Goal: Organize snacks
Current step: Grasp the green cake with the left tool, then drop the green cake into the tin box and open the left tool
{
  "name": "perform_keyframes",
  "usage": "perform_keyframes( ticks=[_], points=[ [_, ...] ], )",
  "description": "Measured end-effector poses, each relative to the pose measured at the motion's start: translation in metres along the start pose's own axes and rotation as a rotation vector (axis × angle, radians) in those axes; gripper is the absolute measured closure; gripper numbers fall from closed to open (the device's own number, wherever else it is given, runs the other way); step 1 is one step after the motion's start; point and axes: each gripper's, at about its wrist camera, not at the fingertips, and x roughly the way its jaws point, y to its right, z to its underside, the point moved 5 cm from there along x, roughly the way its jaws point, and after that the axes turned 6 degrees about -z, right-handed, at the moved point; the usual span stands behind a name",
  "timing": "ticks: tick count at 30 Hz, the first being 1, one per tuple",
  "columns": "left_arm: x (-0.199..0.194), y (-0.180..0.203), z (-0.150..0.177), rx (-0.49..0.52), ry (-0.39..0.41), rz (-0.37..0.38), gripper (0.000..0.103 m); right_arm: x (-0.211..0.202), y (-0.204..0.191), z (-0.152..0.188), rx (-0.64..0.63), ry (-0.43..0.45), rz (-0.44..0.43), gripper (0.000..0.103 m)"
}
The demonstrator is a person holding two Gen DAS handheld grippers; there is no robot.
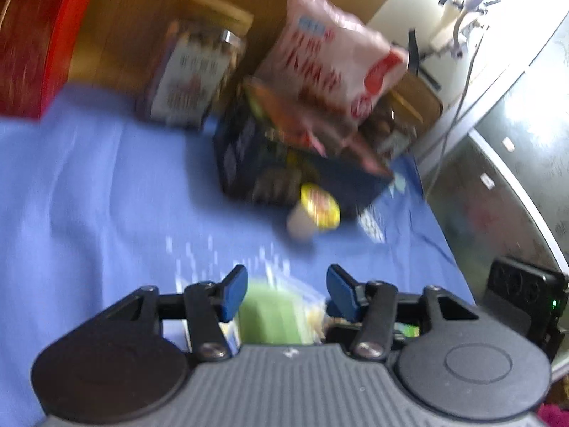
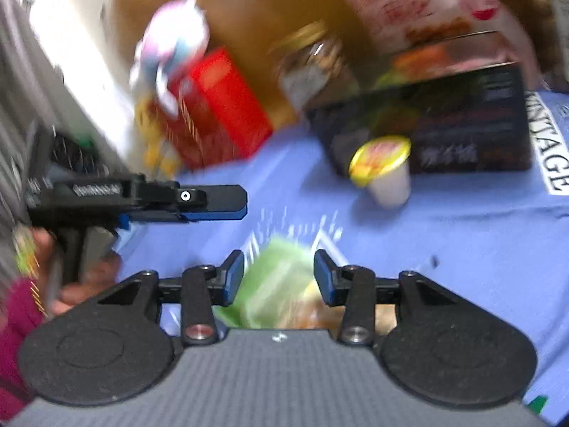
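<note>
We see both grippers low over a blue cloth (image 1: 89,185), and both views are blurred. In the left wrist view, the left gripper (image 1: 286,293) has its jaws spread, with a green snack packet (image 1: 270,315) lying on the cloth between and below them; no pad presses on it. In the right wrist view, the right gripper (image 2: 279,277) is also spread over the same green snack packet (image 2: 281,284), again without pinching it.

Ahead stands a dark box (image 1: 249,156) stuffed with snacks, a pink-and-white bag (image 1: 330,57) sticking out of its top. A small cup with a yellow lid (image 1: 314,213) lies tipped just in front of the box. Behind are a jar (image 1: 192,71) and a red box (image 1: 35,35).

Only the right wrist view shows the left gripper from the side, the hand (image 2: 89,281) that holds it, and a pale toy figure (image 2: 170,42) by the red box. Only the left wrist view shows a cable and a white wall at the right.
</note>
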Motion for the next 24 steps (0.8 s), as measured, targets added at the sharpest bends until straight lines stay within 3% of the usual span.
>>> perform_keyframes(
  ticks=[3,7,9,12,19,24],
  points=[
    [0.007,-0.003,0.012,-0.021,-0.029,0.004,0.042,0.015,-0.018,0.009,-0.108,-0.079,0.032,0.038],
    [0.02,-0.004,0.021,-0.038,-0.049,0.0,0.044,0.031,-0.036,0.021,-0.266,-0.127,0.11,0.035],
    [0.021,0.002,0.025,0.002,-0.04,-0.026,0.053,0.035,-0.042,0.026,-0.321,-0.119,0.137,0.035],
    [0.018,0.001,0.027,0.019,-0.029,-0.07,0.064,0.034,-0.048,0.033,-0.397,-0.092,0.192,0.042],
    [-0.003,0.001,0.021,-0.014,0.018,-0.056,0.064,0.03,-0.05,0.03,-0.392,-0.034,0.209,0.058],
    [-0.016,0.013,0.005,-0.012,0.076,-0.014,0.064,0.023,-0.055,0.02,-0.384,0.037,0.219,0.059]
  ],
)
